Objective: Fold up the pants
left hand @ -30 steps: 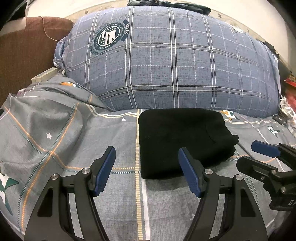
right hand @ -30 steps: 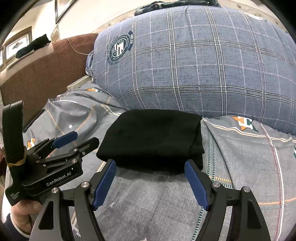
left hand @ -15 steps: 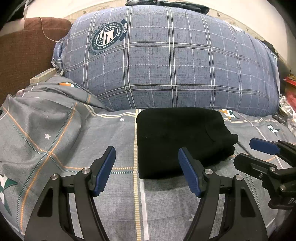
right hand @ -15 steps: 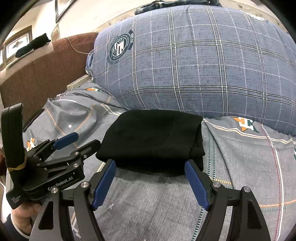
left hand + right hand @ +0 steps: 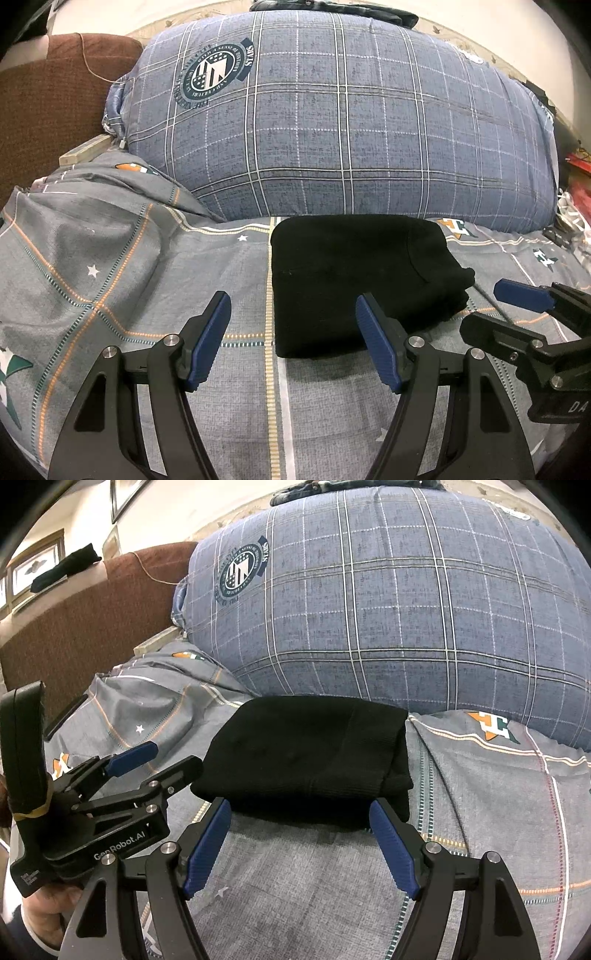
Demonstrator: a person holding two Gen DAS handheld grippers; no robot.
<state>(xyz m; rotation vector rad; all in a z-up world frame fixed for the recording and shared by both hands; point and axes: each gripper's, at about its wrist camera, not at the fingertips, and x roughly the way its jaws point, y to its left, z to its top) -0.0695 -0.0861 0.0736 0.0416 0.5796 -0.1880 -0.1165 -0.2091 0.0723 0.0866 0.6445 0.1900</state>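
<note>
Nothing has shifted: the folded black fabric pants [image 5: 354, 284] lie finished; both my fingers [image 5: 212, 338] stay wide open, empty.

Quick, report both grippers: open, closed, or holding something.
left gripper: open, holding nothing.
right gripper: open, holding nothing; the folded black pants lie just beyond its fingers.

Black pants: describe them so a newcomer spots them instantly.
Find the big blue plaid pillow at the head of the bed. On the grey star-print sheet just in front of it lie the folded black pants, a compact rectangle and the only plain black item there.
</note>
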